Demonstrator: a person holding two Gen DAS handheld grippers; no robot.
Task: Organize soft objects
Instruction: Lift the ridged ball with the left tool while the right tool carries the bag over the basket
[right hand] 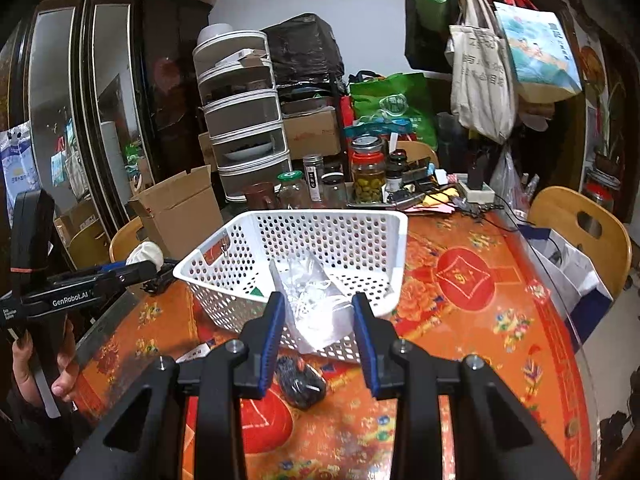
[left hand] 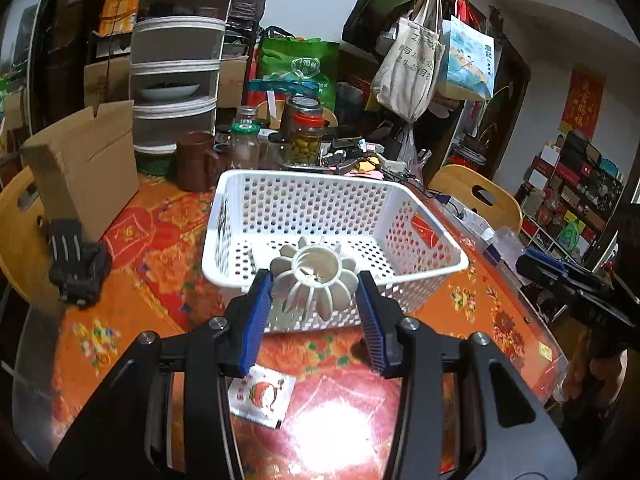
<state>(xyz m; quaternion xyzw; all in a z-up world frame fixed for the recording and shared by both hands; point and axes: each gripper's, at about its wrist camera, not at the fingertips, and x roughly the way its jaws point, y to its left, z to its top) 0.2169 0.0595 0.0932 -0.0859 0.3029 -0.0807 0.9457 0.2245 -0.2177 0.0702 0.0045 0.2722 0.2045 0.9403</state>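
Two things hang above the desk (right hand: 480, 320), near the white basket (left hand: 320, 184). Left fingers (left hand: 256, 300) squeeze a ribbed white toy (left hand: 316, 280); right fingers (right hand: 276, 320) pinch a clear bag (right hand: 316, 312). Bumping the basket's rim could knock either one loose.

Cardboard box (left hand: 86, 164), olive jar (left hand: 307, 140), tote bag (left hand: 408, 76).

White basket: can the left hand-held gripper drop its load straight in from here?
Probably yes. The left hand-held gripper holds the white ribbed object right at the white basket's near rim, and the floor beyond looks bare.
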